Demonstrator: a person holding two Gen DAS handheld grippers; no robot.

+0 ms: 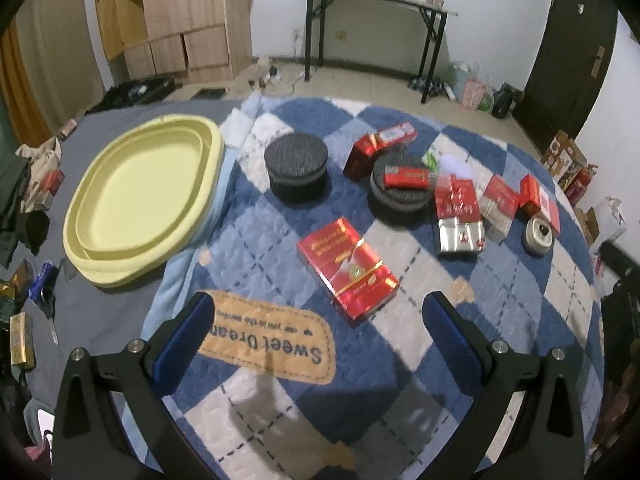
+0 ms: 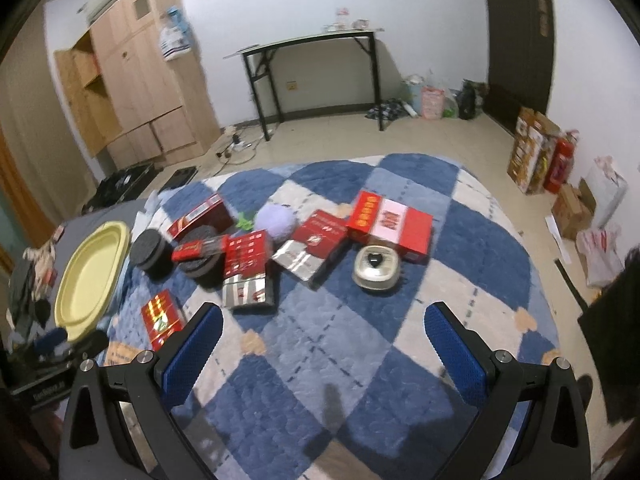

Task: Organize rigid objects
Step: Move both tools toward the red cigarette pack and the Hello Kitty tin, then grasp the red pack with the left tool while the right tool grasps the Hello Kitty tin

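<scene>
**Both grippers empty above a scatter of boxes and tins**

Left wrist view: your left gripper (image 1: 318, 336) hangs over the blue-and-white checked quilt (image 1: 460, 344) with its blue-padded fingers (image 1: 182, 348) spread wide and nothing between them. The nearest item is the flat red glossy cardboard box (image 1: 347, 266), lying face up just ahead of the fingertips. It looks light and stiff, but the shiny wrap will probably be slippery, and it lies too flat for a top grip; take it across its two long edges. Beyond it stand two round black textured tins (image 1: 296, 168), one bearing a small red pack (image 1: 406, 178). That pack looks likely to slide off if you lift the tin first. The pale yellow oval plastic tray (image 1: 140, 196) lies to the left, partly on the grey sheet, and seems the likely place for the items. The far red boxes are blurred; their print is unreadable.

Right wrist view: your right gripper (image 2: 324, 340) is likewise wide open and empty. Ahead of it sits a small rounded silver tin with a dark lid centre (image 2: 376, 268), hard and probably slick; grip its flat sides. Behind it lies a large red-and-white box (image 2: 390, 222). The soft lilac ball (image 2: 276, 220) is half hidden by boxes. The yellow tray's near end is cut off behind dark clutter at the left edge.
</scene>
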